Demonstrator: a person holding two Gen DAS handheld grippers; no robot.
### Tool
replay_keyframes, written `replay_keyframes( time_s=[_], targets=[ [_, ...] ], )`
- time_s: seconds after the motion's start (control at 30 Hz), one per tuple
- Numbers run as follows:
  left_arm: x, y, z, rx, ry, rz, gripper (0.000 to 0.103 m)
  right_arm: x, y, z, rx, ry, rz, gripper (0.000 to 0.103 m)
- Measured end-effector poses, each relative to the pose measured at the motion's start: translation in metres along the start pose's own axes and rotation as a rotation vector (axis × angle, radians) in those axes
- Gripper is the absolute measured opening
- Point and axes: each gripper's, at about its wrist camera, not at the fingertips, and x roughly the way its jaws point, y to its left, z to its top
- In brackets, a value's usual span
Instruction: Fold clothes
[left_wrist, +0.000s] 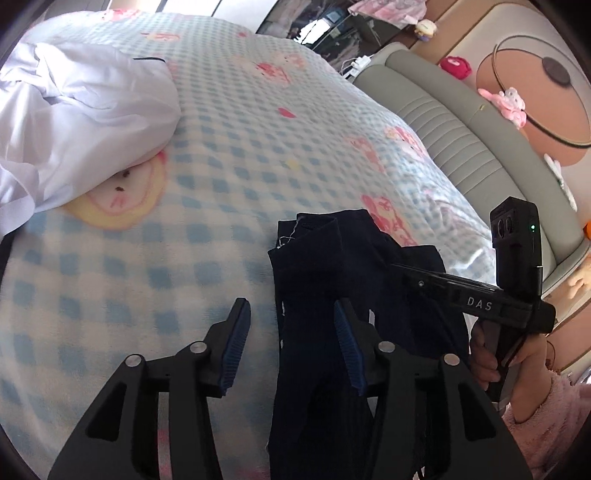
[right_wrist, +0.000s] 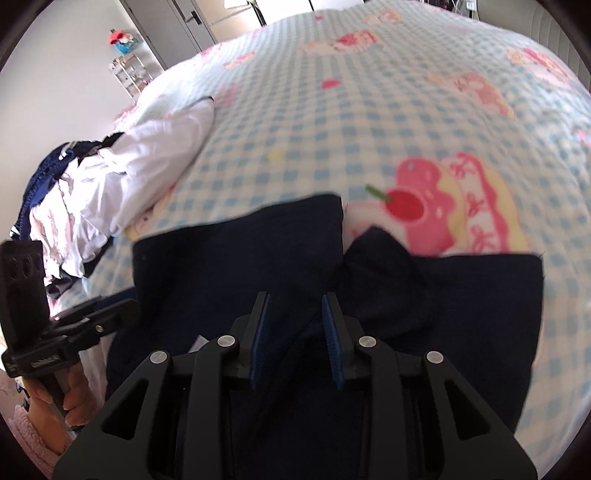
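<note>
Your biggest risk is the dark garment (right_wrist: 424, 295) bunching instead of folding flat. It is already lying rumpled, with a raised flap ahead of the right claw (right_wrist: 296, 328), and a pull from either side could drag the loose layers into a heap on the blanket (right_wrist: 332, 129).

Your right claw is standing with its jaws apart, gripping nothing; cloth is lying under and ahead of the pads, spreading to both sides. If you are closing here, you may be catching only the top layer.

Your left claw (left_wrist: 291, 347) is also gaping. A crumpled ridge of the garment (left_wrist: 325, 280) is running up between its pads and leaning against the right pad (left_wrist: 347, 350), apart from the left one. Closing now might be pinching a thick wad.

The white clothes (left_wrist: 74, 110) are lying well off to the left, ahead of that claw.
</note>
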Motion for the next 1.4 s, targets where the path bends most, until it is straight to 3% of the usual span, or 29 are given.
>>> replay_keyframes(
  time_s=[0.17,0.23,0.27,0.4,0.53,0.7,0.77,0.8,0.83,1.03,1.13,1.2,1.23,1.27,1.3,1.37,1.4],
  targets=[
    [0.025,-0.017,-0.004,0.071,0.024,0.055,0.047,-0.008,0.001,-0.017,0.029,-0.007,0.008,0.028],
    [0.026,-0.026,-0.004,0.110,0.017,0.085,0.017,-0.009,-0.002,-0.023,0.040,0.002,-0.001,0.028],
    [0.025,-0.030,-0.004,0.134,0.010,0.113,0.011,-0.009,-0.003,-0.026,0.043,0.009,-0.006,0.028],
    [-0.004,-0.039,-0.004,0.186,-0.086,0.310,0.009,-0.014,-0.004,-0.035,0.046,0.030,-0.007,0.028],
    [-0.032,-0.010,-0.001,0.105,-0.134,0.462,0.009,-0.010,-0.003,-0.052,-0.021,0.081,-0.052,0.028],
    [-0.047,0.041,0.000,-0.096,-0.127,0.359,0.012,-0.019,-0.009,-0.052,0.034,0.055,-0.018,0.028],
    [-0.048,0.048,0.002,-0.147,-0.142,0.293,0.036,-0.025,-0.006,-0.039,0.020,0.025,-0.007,0.028],
    [-0.044,0.049,0.002,-0.158,-0.142,0.270,0.055,-0.027,-0.005,-0.030,0.004,0.014,-0.014,0.028],
    [-0.040,0.050,0.003,-0.168,-0.141,0.247,0.056,-0.026,-0.004,-0.021,-0.006,0.008,-0.022,0.028],
    [-0.016,0.048,0.013,-0.191,-0.129,0.111,0.055,0.001,-0.003,0.028,-0.048,0.029,-0.023,0.028],
    [0.004,0.055,0.018,-0.252,-0.076,-0.015,0.055,0.029,0.000,0.044,-0.094,0.058,-0.043,0.041],
    [0.008,0.054,0.020,-0.241,-0.084,0.028,0.047,0.052,-0.003,0.047,-0.103,0.110,-0.069,0.039],
    [0.008,0.053,0.019,-0.230,-0.089,0.063,0.031,0.061,-0.007,0.048,-0.091,0.144,-0.077,0.039],
    [0.005,0.053,0.018,-0.224,-0.093,0.099,0.024,0.060,-0.008,0.050,-0.062,0.139,-0.061,0.034],
    [0.002,0.053,0.017,-0.219,-0.099,0.130,0.019,0.055,-0.007,0.052,-0.046,0.124,-0.048,0.021],
    [-0.008,0.056,0.017,-0.228,-0.124,0.158,0.020,0.046,-0.002,0.055,-0.059,0.097,-0.057,0.012],
    [-0.012,0.058,0.017,-0.236,-0.134,0.167,0.025,0.041,0.000,0.056,-0.066,0.084,-0.062,0.012]
  ],
)
